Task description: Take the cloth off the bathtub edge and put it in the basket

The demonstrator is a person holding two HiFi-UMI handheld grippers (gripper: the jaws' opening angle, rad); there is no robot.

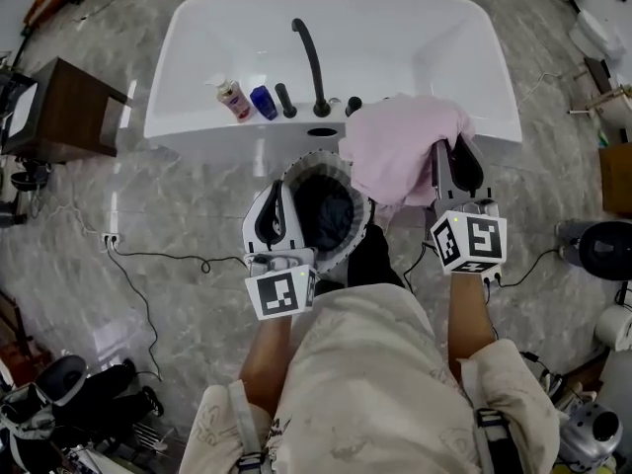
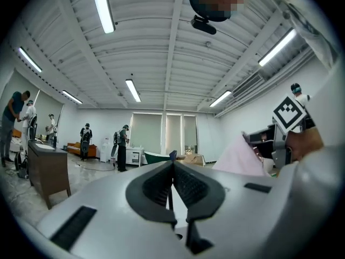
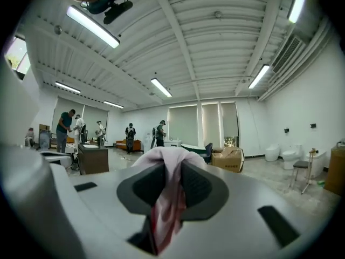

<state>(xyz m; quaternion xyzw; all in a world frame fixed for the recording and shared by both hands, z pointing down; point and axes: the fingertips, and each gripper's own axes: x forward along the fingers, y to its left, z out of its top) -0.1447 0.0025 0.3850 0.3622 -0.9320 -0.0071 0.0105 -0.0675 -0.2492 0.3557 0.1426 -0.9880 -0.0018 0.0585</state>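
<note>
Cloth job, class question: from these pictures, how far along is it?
Done: the right hand-held gripper is shut on the pink cloth. In hand: the cloth is draped over it beside the basket, overlapping the bathtub edge from above. Left: carry it over the basket and release. The left hand-held gripper is shut, empty.

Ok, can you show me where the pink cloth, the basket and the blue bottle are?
pink cloth (image 1: 400,151): head view, middle of the bunched fabric.
basket (image 1: 314,161): head view, its pale far rim.
blue bottle (image 1: 263,102): head view, the bottle's body.
</note>
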